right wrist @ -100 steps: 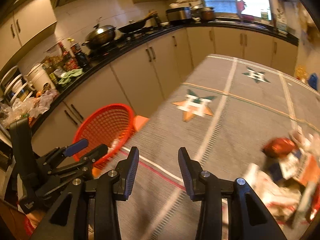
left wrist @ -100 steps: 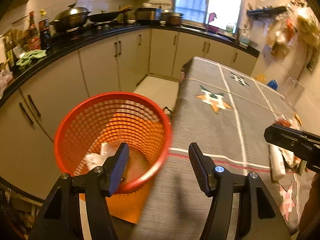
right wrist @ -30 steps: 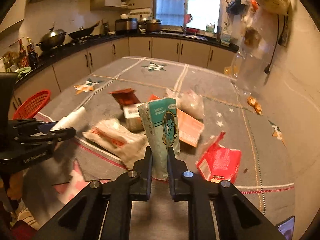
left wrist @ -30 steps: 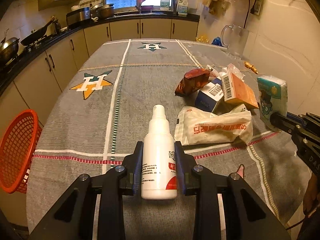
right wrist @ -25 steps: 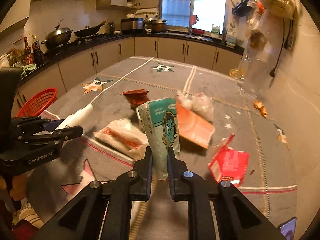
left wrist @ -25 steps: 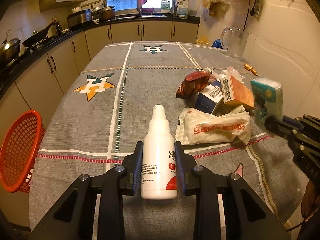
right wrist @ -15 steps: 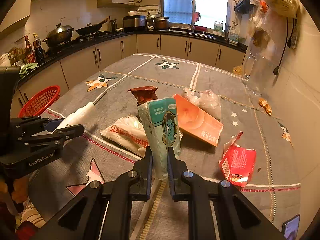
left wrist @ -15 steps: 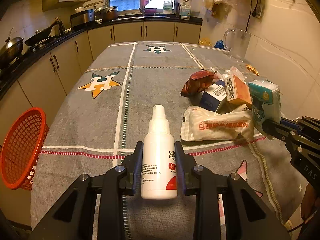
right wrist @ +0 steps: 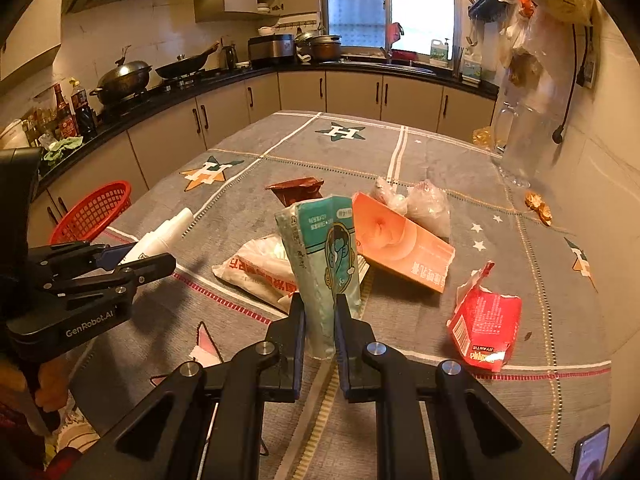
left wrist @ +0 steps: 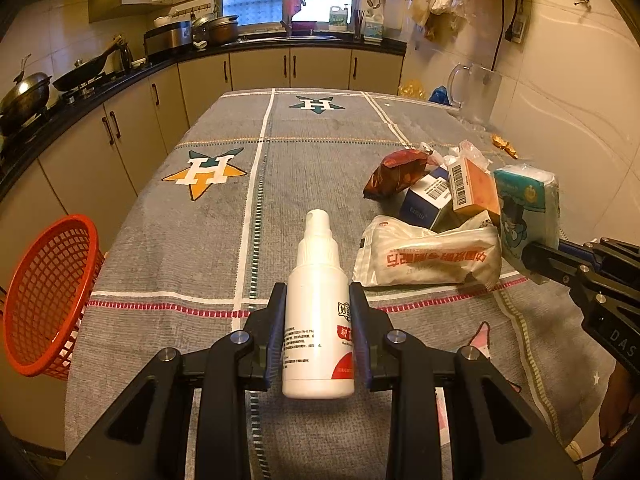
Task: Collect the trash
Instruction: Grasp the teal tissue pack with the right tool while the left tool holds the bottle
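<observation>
Currently both grippers are loaded. Left gripper (left wrist: 318, 332): fingers clamped on the body of a white spray bottle (left wrist: 318, 304), nozzle pointing away, bottle clear of the grey tablecloth (left wrist: 200, 248). The mid-body grip likely keeps the bottle from swinging on the way to the bin. Right gripper (right wrist: 320, 332): fingers pinched on the lower end of a teal tissue pack (right wrist: 324, 256), which stands upright above them; the soft pack is squeezed narrow at the pinch.

Just beyond, on the cloth: a white plastic packet with red print (left wrist: 428, 256) lies flat, right of the bottle. Behind it, a blue-and-white carton (left wrist: 426, 200) and an orange box (right wrist: 404, 248) lean against each other, with a dark red snack bag (left wrist: 396, 172) and crumpled clear bags (right wrist: 424, 202) at the far side. A torn red wrapper (right wrist: 484, 320) lies apart, nearer the right edge.

Left of the table, below its edge, a red mesh basket (left wrist: 48, 296) sits tilted, mouth toward the table; judged to be the drop point. Neither item is over it yet.

Far: cabinets, counter with a wok (right wrist: 124, 76), window.
</observation>
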### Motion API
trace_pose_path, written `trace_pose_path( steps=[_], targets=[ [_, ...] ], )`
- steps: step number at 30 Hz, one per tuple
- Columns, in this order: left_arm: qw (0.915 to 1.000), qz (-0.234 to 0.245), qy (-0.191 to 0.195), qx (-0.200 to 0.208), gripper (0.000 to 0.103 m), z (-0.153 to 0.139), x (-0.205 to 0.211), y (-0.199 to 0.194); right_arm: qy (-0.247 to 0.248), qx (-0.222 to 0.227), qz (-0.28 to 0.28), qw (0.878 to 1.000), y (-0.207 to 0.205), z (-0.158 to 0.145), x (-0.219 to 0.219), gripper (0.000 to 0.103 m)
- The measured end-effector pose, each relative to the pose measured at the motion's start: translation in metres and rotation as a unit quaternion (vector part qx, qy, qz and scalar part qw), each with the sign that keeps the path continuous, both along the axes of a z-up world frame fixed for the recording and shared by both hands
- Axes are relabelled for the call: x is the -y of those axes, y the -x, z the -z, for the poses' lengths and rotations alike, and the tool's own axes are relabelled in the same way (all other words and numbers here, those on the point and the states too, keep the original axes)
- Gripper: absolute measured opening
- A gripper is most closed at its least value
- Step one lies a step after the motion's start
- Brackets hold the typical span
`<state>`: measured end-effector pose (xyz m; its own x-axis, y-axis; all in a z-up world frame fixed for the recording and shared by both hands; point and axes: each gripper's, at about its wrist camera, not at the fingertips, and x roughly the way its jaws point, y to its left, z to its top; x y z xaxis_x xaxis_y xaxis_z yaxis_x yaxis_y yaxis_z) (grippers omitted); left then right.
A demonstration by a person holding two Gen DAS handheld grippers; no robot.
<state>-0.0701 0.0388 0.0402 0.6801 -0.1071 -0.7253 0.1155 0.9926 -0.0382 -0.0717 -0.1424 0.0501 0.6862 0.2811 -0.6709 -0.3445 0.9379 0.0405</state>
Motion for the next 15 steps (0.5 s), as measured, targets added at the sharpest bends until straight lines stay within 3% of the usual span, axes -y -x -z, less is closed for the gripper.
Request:
trace_pose_path(
  steps=[15],
  targets=[
    [1.0000, -0.002, 0.001, 0.003, 0.029, -0.005, 0.000, 0.002, -0.023, 0.007, -0.010, 1.000, 0.006, -0.012, 0.000, 0.015]
  ],
)
